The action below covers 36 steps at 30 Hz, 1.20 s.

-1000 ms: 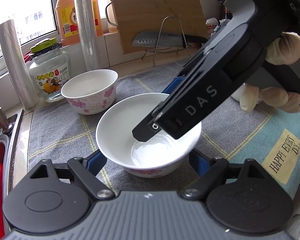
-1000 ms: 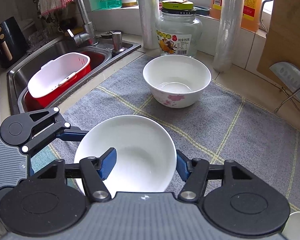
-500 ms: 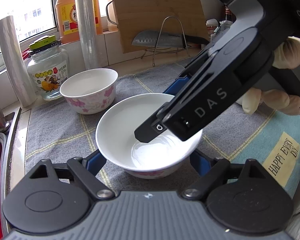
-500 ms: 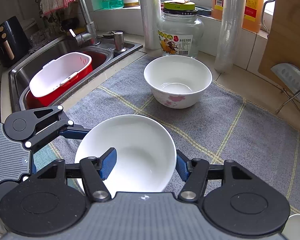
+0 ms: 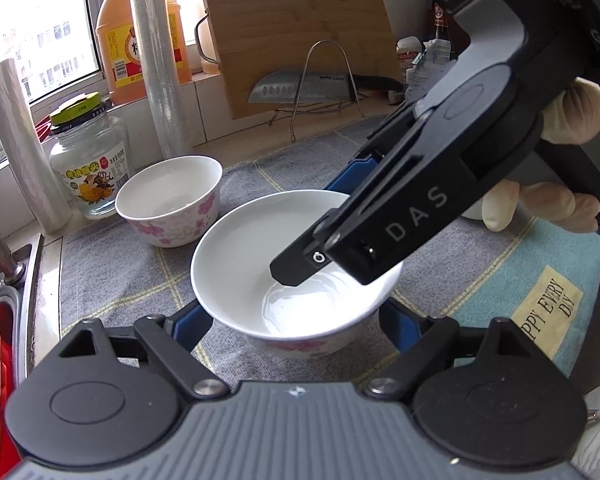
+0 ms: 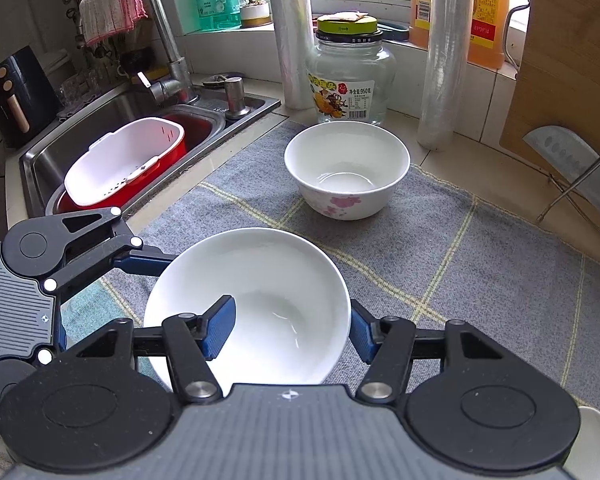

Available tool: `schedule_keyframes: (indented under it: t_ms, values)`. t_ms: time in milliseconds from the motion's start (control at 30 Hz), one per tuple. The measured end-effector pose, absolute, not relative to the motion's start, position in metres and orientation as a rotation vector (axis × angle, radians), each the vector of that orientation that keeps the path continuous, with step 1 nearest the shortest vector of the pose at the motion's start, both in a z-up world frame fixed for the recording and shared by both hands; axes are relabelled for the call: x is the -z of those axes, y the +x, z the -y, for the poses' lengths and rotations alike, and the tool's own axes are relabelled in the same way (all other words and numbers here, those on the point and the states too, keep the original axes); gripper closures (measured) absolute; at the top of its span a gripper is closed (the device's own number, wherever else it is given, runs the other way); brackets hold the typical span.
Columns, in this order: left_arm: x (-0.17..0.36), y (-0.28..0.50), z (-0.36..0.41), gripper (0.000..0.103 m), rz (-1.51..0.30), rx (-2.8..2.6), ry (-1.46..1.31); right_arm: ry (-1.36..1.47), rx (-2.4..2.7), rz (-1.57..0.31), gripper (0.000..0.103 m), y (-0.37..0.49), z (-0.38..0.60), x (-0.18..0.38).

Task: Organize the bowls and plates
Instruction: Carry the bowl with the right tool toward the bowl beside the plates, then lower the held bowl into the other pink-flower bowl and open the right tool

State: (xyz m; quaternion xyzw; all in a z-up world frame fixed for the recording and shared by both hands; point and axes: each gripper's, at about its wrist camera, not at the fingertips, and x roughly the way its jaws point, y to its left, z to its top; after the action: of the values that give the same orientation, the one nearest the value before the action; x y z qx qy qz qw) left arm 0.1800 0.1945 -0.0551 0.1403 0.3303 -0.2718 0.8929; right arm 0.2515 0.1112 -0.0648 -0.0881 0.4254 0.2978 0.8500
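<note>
A white bowl with pink flowers [image 5: 240,248] rests on the grey mat [image 5: 112,280], close in front of both cameras. My left gripper [image 5: 294,322] clasps it low down, a blue pad against each side. One of its fingers [image 6: 140,259] reaches the bowl [image 6: 260,272] from the left in the right wrist view. My right gripper [image 6: 290,332] straddles the bowl's wall and is shut on it. Its inner finger [image 5: 296,272] is down in the bowl, and the other is outside the rim. A second flowered bowl [image 6: 346,176] stands alone further back, near a glass jar [image 6: 350,80].
A sink [image 6: 112,120] with a red-and-white strainer basket [image 6: 124,164] and a tap lies left of the mat. Two film rolls [image 6: 440,60], oil bottles, a cutting board [image 5: 300,36] and a knife on a wire rack [image 5: 300,88] line the back. A gloved hand [image 5: 540,200] holds the right gripper.
</note>
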Motion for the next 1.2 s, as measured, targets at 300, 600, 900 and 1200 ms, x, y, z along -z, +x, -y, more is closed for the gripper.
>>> schedule_keyframes:
  t_ms: [300,600,900,1200]
  values:
    - [0.026,0.175,-0.163,0.013,-0.676,0.644,0.309,-0.170,-0.570,-0.859,0.038,0.229,-0.074,0.042]
    - [0.018,0.178,-0.113,0.013,-0.620,0.749,0.357,-0.138,-0.447,-0.817,0.038,0.211,-0.019,0.027]
    - [0.021,0.190,-0.061,0.013,-0.584,0.853,0.400,-0.096,-0.324,-0.784,0.038,0.204,0.034,0.019]
    - [0.032,0.202,-0.018,0.013,-0.588,0.917,0.439,-0.057,-0.247,-0.790,0.038,0.208,0.076,0.029]
